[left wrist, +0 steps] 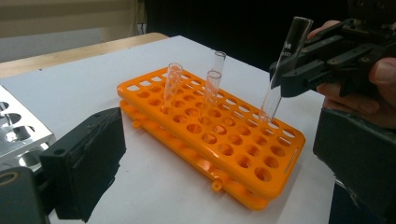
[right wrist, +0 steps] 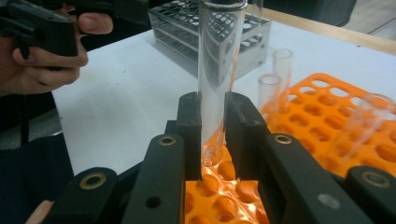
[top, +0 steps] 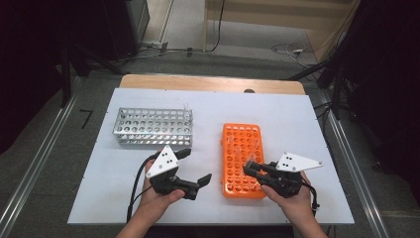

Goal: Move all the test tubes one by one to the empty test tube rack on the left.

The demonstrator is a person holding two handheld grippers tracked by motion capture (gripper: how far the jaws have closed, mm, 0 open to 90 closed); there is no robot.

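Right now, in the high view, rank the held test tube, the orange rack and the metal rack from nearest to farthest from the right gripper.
1. Held test tube: clamped between the right gripper's jaws.
2. Orange rack: directly under the jaws, right of centre.
3. Metal rack: farthest, on the table's left side, beyond the left gripper.

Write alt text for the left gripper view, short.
The right gripper, held in a hand, grips a clear glass test tube just above an orange rack on a white table. Three more tubes stand in the rack's far holes. The left gripper's own black jaws frame the view, wide apart, with a metal rack at the left edge.
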